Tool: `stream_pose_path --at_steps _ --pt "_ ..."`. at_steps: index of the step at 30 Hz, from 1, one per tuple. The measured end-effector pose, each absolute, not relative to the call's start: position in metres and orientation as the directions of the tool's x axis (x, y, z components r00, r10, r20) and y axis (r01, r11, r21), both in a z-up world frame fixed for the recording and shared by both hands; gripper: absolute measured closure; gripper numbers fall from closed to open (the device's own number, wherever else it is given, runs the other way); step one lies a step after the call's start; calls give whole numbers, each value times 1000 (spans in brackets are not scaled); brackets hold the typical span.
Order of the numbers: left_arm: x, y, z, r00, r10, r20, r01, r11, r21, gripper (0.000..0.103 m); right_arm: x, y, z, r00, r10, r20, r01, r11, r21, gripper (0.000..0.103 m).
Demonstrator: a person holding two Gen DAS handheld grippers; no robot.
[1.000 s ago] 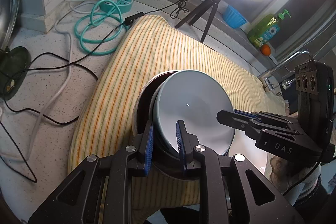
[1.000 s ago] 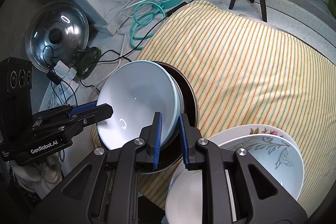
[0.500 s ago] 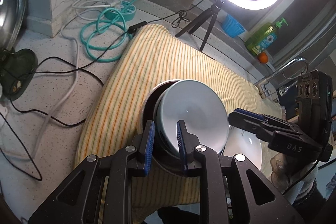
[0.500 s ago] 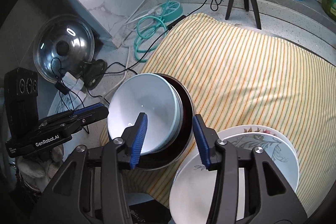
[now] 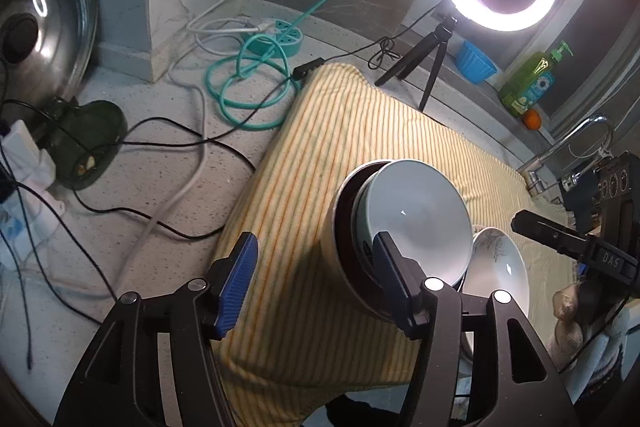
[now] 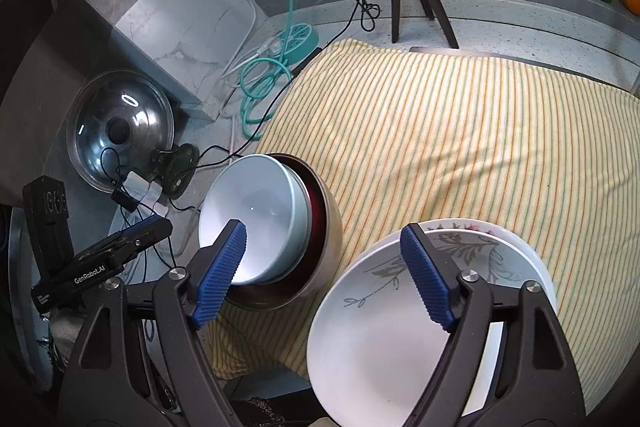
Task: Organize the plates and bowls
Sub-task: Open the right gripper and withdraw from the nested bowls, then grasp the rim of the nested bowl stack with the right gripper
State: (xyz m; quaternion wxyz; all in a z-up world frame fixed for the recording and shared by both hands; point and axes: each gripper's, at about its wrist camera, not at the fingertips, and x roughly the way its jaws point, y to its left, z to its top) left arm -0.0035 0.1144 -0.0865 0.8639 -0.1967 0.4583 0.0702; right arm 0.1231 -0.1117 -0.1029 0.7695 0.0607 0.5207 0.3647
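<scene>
Both grippers are spread wide and hold nothing: left gripper (image 5: 314,269), right gripper (image 6: 322,259). The pale blue bowl (image 6: 256,217) sits tilted, nested in a dark red-lined bowl (image 6: 320,227), at the near left corner of the yellow striped cloth (image 6: 460,131). The stacked white floral plates (image 6: 400,327) lie just beside them along the cloth's near edge, overhanging it.

Pale-blue bowl (image 6: 256,215) nests tilted in dark bowl (image 6: 320,227) beside stacked floral plates (image 6: 404,311).
</scene>
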Motion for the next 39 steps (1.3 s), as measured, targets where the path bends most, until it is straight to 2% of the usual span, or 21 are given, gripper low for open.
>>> stream_pose_path --at_steps 12,19,22,24,27,29,33,35,39 --pt "-5 117 -88 573 -65 -817 -292 915 -278 43 125 -121 -107 197 630 -752 -461 736 496 18" --pt "-5 123 -104 561 -145 -815 -305 879 -367 43 126 -120 -116 176 636 -751 -450 731 513 18" --pt "-3 125 -108 559 -172 -811 -304 867 -394 47 130 -118 -122 158 641 -751 -437 727 530 19" --pt "-2 126 -112 558 -201 -805 -302 854 -423 59 131 -116 -126 137 647 -750 -433 720 542 26" --pt "0 125 -116 554 -225 -801 -295 847 -442 68 132 -110 -133 117 636 -763 -437 723 535 40" --pt "1 126 -119 551 -246 -798 -294 837 -462 70 133 -107 -138 97 640 -762 -432 717 547 50" --pt "3 127 -124 544 -267 -795 -295 827 -479 76 134 -100 -146 77 637 -767 -428 716 551 58" --pt "4 127 -125 542 -273 -794 -292 825 -483 77 135 -97 -149 65 638 -767 -428 712 556 65" --pt "7 128 -128 537 -287 -793 -291 819 -494 78 135 -91 -152 50 634 -772 -431 711 556 68"
